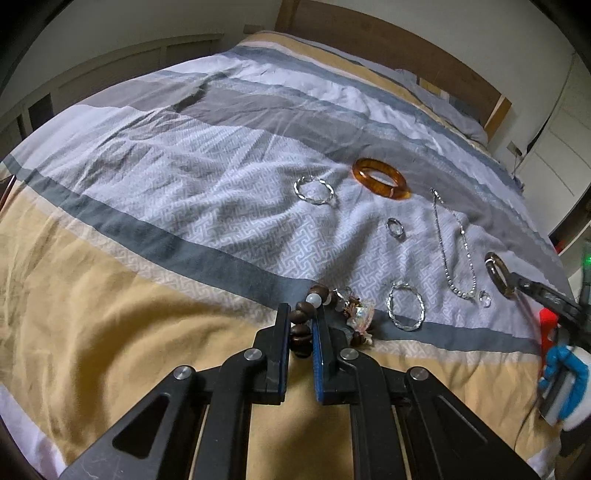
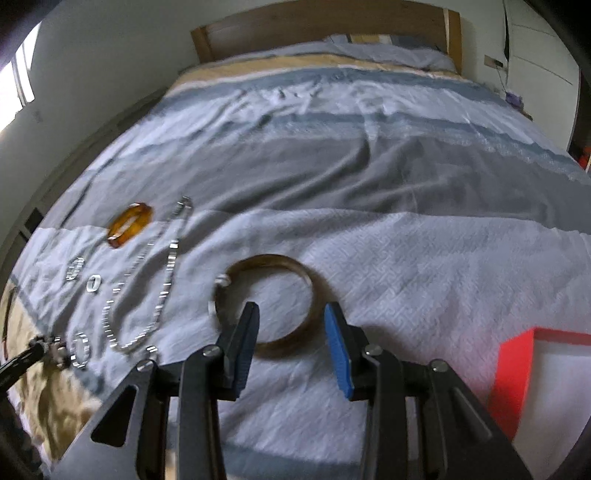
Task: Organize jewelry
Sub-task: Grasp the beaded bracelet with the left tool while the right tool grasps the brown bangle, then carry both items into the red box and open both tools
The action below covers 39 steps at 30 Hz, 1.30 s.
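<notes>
My left gripper (image 1: 301, 325) is shut on a brown-and-white beaded bracelet (image 1: 306, 314) with a shiny charm, low over the bedspread. My right gripper (image 2: 291, 328) is open, its fingers on either side of the near rim of a brownish bangle (image 2: 266, 302) lying on the bed; the same bangle shows in the left wrist view (image 1: 498, 275). An amber bangle (image 1: 380, 179), two twisted silver hoops (image 1: 314, 190) (image 1: 404, 306), a small clear ring (image 1: 395, 227) and a silver chain necklace (image 1: 456, 251) lie spread on the white patterned band.
A striped bedspread (image 1: 147, 295) covers the whole bed, with a wooden headboard (image 2: 321, 26) at the far end. A red box (image 2: 535, 384) sits at the right, close to my right gripper. Walls and a cabinet flank the bed.
</notes>
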Motion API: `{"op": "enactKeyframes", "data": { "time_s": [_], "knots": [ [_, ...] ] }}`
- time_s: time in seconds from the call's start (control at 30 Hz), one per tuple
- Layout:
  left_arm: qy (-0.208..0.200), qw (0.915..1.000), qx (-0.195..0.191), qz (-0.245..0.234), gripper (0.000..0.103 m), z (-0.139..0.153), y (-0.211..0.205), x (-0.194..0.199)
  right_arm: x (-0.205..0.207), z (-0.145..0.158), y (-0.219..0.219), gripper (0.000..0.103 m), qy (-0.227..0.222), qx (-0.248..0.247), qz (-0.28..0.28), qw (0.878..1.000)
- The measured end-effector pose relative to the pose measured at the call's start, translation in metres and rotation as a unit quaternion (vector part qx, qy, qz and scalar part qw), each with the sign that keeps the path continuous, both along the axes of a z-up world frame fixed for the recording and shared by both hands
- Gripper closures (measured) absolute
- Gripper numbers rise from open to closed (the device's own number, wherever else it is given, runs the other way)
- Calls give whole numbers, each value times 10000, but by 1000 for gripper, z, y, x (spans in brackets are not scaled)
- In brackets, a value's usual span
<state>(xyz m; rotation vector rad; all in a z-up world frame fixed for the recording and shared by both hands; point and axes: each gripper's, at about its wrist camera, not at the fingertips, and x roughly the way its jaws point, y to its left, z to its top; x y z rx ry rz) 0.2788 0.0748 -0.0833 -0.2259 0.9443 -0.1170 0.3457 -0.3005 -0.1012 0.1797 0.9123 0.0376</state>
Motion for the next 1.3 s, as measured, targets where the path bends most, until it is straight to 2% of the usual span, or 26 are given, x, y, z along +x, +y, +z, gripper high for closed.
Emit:
{"op": "enactKeyframes", "data": {
  "time_s": [0.23,0.27,0.33,0.37,0.4,0.47,0.57,0.83,1.03,1.3],
  "knots": [
    [-67,10000,-22,14,93,6,1,-4,17,-24,-4,70,248,79,-140,9996],
    [-67,10000,-30,9,93,7,1,-4,17,-26,-4,72,238,75,-162,9996],
    [-72,10000,-23,6,93,9,-1,-5,16,-28,-5,82,222,58,-208,9995],
    [-77,10000,-16,5,93,10,-1,-6,16,-29,-8,90,229,96,-251,9994],
    [-82,10000,-8,7,93,11,-2,-7,17,-30,-10,93,235,133,-263,9993],
    [-99,9999,-9,15,93,14,-3,-9,15,-29,-11,94,237,121,-205,9994],
    [-143,9999,27,28,93,20,-3,-13,10,-22,-3,94,157,-172,-87,9997],
    [-352,9993,121,59,93,47,0,-25,-19,16,11,94,-349,-390,110,9986],
    [-496,9987,104,86,93,69,0,-41,-45,51,15,94,-652,-330,193,9971],
    [-697,9972,141,-219,93,102,-24,-66,-93,96,1,94,-1003,-228,105,9946]
  ]
}}
